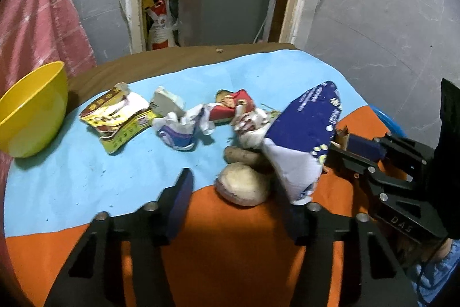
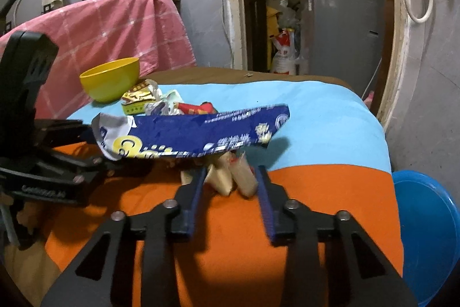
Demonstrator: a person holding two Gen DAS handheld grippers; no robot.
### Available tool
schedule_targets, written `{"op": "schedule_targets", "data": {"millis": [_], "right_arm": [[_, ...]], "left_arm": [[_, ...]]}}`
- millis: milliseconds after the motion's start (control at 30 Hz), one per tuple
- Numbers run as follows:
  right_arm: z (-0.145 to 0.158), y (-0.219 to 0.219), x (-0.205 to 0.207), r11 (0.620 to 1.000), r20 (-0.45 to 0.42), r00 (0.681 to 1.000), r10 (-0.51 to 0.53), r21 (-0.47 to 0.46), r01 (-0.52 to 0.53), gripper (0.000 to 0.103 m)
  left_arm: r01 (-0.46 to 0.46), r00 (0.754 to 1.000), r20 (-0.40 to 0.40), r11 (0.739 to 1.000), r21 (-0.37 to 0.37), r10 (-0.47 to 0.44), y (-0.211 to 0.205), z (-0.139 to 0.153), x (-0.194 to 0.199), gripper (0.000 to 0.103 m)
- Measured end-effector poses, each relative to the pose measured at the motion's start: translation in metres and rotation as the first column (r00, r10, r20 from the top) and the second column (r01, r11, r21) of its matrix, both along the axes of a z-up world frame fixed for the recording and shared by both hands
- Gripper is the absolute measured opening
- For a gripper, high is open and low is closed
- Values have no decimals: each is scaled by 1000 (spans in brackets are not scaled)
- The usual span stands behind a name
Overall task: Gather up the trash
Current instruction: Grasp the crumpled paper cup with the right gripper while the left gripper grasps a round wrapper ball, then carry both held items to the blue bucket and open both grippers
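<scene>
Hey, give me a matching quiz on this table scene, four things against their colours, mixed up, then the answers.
Things:
1 bowl
2 draped cloth
3 long wrapper
4 basin beside the table

Colours:
A pink
B dark blue and white
C yellow
D plain bright blue

Pairs: 1-C, 2-A, 3-B, 4-D

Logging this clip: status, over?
Left gripper open, blue wrapper against its right finger. Right gripper straddles pale scraps, grip unclear. More wrappers, two root vegetables beyond.
</scene>
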State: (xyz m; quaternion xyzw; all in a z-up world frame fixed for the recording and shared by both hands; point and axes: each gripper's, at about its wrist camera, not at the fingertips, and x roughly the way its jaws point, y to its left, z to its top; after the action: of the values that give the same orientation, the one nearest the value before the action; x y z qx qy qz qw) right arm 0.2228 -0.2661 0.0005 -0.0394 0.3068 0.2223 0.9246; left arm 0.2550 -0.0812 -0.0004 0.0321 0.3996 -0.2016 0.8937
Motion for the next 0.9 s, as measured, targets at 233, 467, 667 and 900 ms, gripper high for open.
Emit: {"op": "schedule_targets", "data": {"millis": [233,467,667,900], "right_arm": [[0,-10,-11,999,2,1000,-2,49,2,15],[4,-7,-28,994,1,999,52,93,-52,14],[18,-2,-49,986,97,989,113,111,-124,14],[43,-33,-65,982,268,963,-20,186,-31,14]], "left_arm": [[-20,1000,-6,1000,-2,20,-3,3,-9,30],[-79,997,3,997,-22,79,14,12,-38,29],[-107,989,91,992,-68,113,18,28,-71,28],[-69,968,230,986,-149,102,-7,53,-89,28]]}}
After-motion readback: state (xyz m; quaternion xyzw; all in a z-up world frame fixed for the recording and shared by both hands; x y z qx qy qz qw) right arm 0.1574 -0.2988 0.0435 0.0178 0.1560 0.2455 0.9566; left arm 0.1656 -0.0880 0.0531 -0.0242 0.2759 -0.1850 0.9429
